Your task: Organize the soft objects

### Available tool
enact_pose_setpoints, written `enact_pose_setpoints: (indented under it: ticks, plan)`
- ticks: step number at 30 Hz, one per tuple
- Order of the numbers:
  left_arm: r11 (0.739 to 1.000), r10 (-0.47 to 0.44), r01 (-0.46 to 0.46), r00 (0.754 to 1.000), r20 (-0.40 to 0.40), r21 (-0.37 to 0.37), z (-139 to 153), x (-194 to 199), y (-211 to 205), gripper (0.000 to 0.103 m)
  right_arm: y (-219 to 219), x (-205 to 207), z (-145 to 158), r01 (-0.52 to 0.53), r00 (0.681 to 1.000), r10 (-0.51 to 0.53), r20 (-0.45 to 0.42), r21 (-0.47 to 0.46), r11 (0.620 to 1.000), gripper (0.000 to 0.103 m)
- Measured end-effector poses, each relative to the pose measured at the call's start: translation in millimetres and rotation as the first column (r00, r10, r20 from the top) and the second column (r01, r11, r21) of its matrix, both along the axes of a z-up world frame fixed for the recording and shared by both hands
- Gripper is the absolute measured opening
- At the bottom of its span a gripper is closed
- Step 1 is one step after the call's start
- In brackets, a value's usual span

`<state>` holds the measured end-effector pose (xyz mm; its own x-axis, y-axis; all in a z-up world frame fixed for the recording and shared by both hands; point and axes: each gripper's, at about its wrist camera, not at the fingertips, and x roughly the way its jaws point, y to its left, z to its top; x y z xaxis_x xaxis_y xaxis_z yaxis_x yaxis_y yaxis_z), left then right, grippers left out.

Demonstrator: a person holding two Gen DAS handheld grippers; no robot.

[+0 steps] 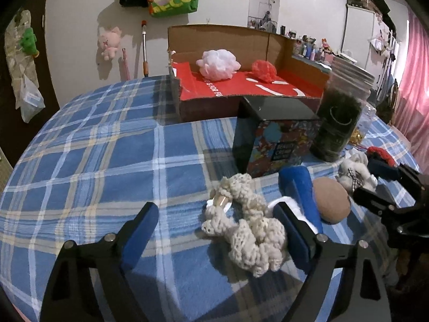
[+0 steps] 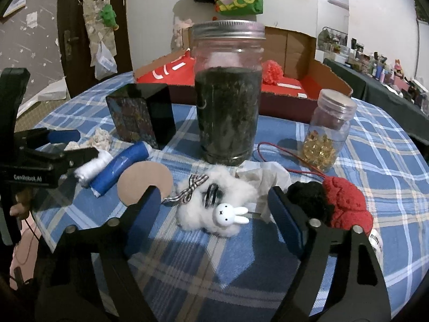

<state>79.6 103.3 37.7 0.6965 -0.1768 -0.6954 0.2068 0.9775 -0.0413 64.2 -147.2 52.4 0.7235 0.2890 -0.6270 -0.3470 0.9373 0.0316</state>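
On the plaid bedspread we have two targets lined up: the beige knitted scrunchie in front of the left gripper, and the white fluffy scrunchie with the bunny charm in front of the right gripper.

Risks, as we judge them:
- Left: its right finger sits right against the scrunchie and just beside the blue tube and the tan round pad. Closing from here could snag the tube or its white fluff too, or pinch bedspread cloth along with the knit.
- Right: the red-and-black knit piece lies just outside its right finger, and crumpled paper lies behind the fluff. A skewed closure could drag either one. The hard bunny charm may slip from the pads if we clamp on it and not on the fluff.
- Big jar and small jar stand just behind the right target; pushing forward could tip them.
- Both grippers work close together, so a collision is possible.

Fingers: left pair stands wide apart, nothing clamped; the beige scrunchie lies between them, close against the right finger, with clear cloth beside the left one. Right pair is also wide apart, straddling the white scrunchie, pads not pressing on it as far as we can tell.

Likely drop-off is the cardboard box at the back, already holding a pink mesh puff and a red one.
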Motion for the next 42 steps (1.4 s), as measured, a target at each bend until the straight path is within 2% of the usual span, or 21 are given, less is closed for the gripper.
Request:
enact_pose_setpoints:
  ticks: [3,9,11,14,17,19,23,33,42]
  plan:
    - [1.000,-0.006,0.006,1.000,-0.014,-0.010,-3.5,2.7,-0.9,0.083,1.4,-0.2,-1.5,-0.005,1.000,0.005,-0.004,-0.006,1.000,0.075]
    - [1.000,-0.008,0.009,1.000,-0.016,0.017,-3.1,0.9,3.3,0.083,2.8,-0.1,-2.9,-0.017,1.000,0.017,-0.004,-0.019,1.000,0.072]
    - [0.999,-0.002,0.003,1.000,-0.020,0.032,-4.2,0.5,3.9,0.083,2.1,-0.6,-3.3,-0.015,1.000,0.015,-0.005,-0.015,1.000,0.059]
    - [0.999,0.009,-0.008,1.000,-0.018,0.038,-6.7,1.4,1.6,0.081,3.0,1.7,-5.3,-0.008,1.000,0.007,-0.015,-0.022,1.000,0.054]
    - [1.000,-0.009,0.009,1.000,0.000,0.014,-6.6,-2.0,-3.4,0.054,4.1,1.7,-4.7,-0.006,1.000,0.006,-0.010,-0.030,1.000,0.046]
    - [1.000,-0.018,0.018,1.000,0.017,0.016,-5.9,-4.9,-8.5,0.033,5.4,0.4,-5.1,-0.014,1.000,0.014,-0.003,-0.043,0.999,0.044]
    - [1.000,-0.021,0.021,1.000,0.023,0.002,0.2,-8.7,-11.7,0.030,6.8,-4.5,-4.5,-0.025,0.999,0.026,0.020,-0.053,0.998,0.043]
    - [0.998,-0.061,0.065,0.992,0.110,-0.028,39.1,-23.8,-29.0,0.030,-16.5,-7.0,15.2,-0.003,0.999,0.001,0.045,0.029,1.000,0.043]
    - [0.984,-0.155,0.163,0.982,0.104,-0.077,43.2,-28.4,-74.0,0.030,-42.1,-15.3,29.3,0.015,0.998,-0.017,0.065,0.045,0.999,0.043]
